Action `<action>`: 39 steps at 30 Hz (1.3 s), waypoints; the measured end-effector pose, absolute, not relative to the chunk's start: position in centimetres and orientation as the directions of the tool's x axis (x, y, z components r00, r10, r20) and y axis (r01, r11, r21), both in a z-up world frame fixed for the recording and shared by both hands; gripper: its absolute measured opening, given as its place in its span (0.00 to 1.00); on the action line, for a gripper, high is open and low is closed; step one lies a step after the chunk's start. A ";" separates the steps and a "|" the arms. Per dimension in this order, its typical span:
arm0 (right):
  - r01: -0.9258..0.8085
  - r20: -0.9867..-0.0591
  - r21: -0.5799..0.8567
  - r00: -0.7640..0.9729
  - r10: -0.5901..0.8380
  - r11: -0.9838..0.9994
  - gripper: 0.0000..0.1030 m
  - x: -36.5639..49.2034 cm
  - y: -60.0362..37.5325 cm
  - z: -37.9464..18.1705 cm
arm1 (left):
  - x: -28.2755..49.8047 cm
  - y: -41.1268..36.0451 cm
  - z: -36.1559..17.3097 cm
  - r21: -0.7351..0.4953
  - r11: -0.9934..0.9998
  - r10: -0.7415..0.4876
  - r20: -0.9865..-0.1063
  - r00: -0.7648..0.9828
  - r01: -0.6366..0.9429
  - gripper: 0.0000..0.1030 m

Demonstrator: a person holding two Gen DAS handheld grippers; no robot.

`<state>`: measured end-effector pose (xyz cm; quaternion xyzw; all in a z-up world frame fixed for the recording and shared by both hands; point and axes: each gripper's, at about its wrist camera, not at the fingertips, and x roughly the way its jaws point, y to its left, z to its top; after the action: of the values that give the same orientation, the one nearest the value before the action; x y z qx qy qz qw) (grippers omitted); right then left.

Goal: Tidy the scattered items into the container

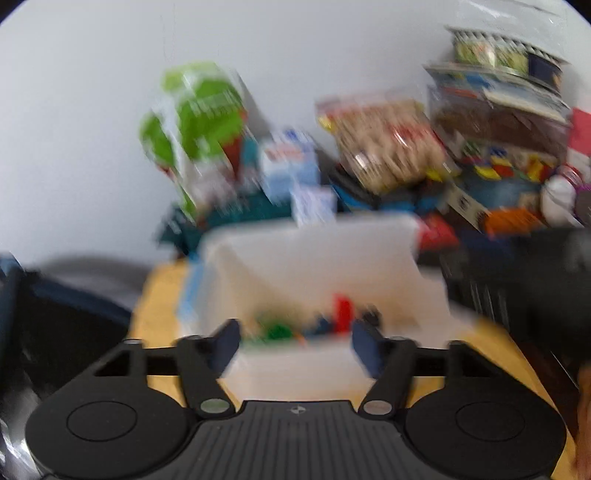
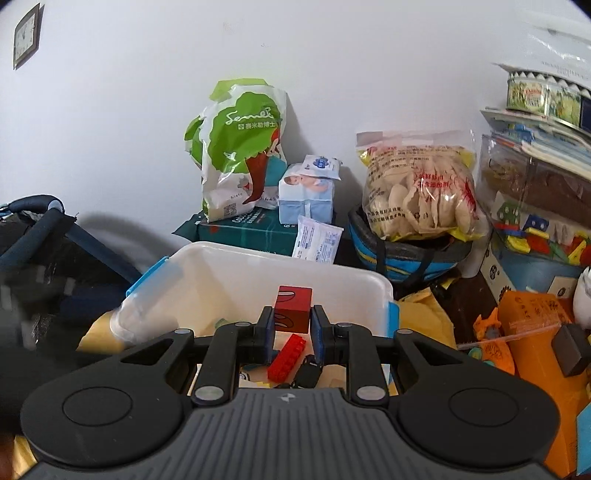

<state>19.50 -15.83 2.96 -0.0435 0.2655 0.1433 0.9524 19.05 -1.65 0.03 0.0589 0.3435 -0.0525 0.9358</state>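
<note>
A plain white wall (image 2: pixel 332 55) backs a cluttered yellow desk (image 1: pixel 159 306), and a small framed clock (image 2: pixel 26 35) hangs high at the wall's left. Along the desk's far edge stand a green-and-white bag (image 2: pixel 240 147) on a dark teal box (image 2: pixel 251 230), a pale blue tissue box (image 2: pixel 306 195), a clear bag of pale crackers (image 2: pixel 417 192) on a blue-and-black basket (image 2: pixel 402 258), and, toward the far right corner, a stack of boxes with coloured blocks (image 2: pixel 535 229). An orange box (image 2: pixel 535 325) lies at the right edge.

The white container (image 2: pixel 229 273), with blue clips on its sides, sits in the middle of the desk, in front of that row.

The right hand-held gripper (image 2: pixel 291 328) tilts downward over the container's near rim. Its jaws are pressed against a red cube (image 2: pixel 293 308), which it holds above the container's inside. Below the cube, on the container's floor, lie a red studded brick (image 2: pixel 286 356) and a small black piece (image 2: pixel 308 373).

The left wrist view is blurred. There the left hand-held gripper (image 1: pixel 291 343) also angles down at the container (image 1: pixel 314 258), its jaws spread wide with nothing between the blue pads (image 1: pixel 225 343). Beyond them, inside the container, blurred small items (image 1: pixel 317 321) in green, blue and red rest on the floor.
</note>
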 end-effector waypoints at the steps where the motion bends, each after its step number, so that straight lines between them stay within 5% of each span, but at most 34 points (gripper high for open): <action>1: -0.295 -0.521 -0.012 0.817 0.246 0.955 0.23 19.6 -16.0 2.9 | 18.8 -2.2 -1.2 0.066 0.987 -0.066 -0.675 0.735 0.149 0.70; 11: -0.285 -0.528 -0.007 0.815 0.239 0.958 0.23 19.1 -18.2 2.6 | 20.5 -4.9 -10.5 0.046 0.998 0.020 -0.819 0.574 0.031 0.69; 15: -0.290 -0.525 -0.017 0.817 0.238 0.957 0.23 19.0 -18.5 2.6 | 20.7 -4.7 -13.1 0.038 0.999 0.033 -0.854 0.520 -0.002 0.51; 17: -0.293 -0.523 -0.022 0.818 0.239 0.956 0.23 19.1 -18.6 2.5 | 20.4 -4.7 -13.0 0.039 0.999 0.022 -0.842 0.538 0.020 0.32; 18: -0.294 -0.524 -0.020 0.817 0.241 0.956 0.23 19.2 -18.6 2.5 | 20.3 -4.7 -12.8 0.048 0.998 0.020 -0.839 0.544 0.038 0.26; 25: -0.328 -0.529 -0.019 0.805 0.269 0.944 0.23 19.6 -17.6 2.2 | 18.6 -3.7 -10.1 0.105 0.990 0.024 -0.793 0.608 0.098 0.26; 39: -0.316 -0.566 0.030 0.777 0.277 0.948 0.23 21.7 -16.2 1.8 | 18.9 -1.4 4.1 0.154 0.978 -0.024 -0.586 0.810 0.141 0.26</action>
<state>21.71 -16.16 1.85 -0.0332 0.2947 0.1576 0.9419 18.93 -1.42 4.14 0.0954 0.3054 -0.0436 0.9464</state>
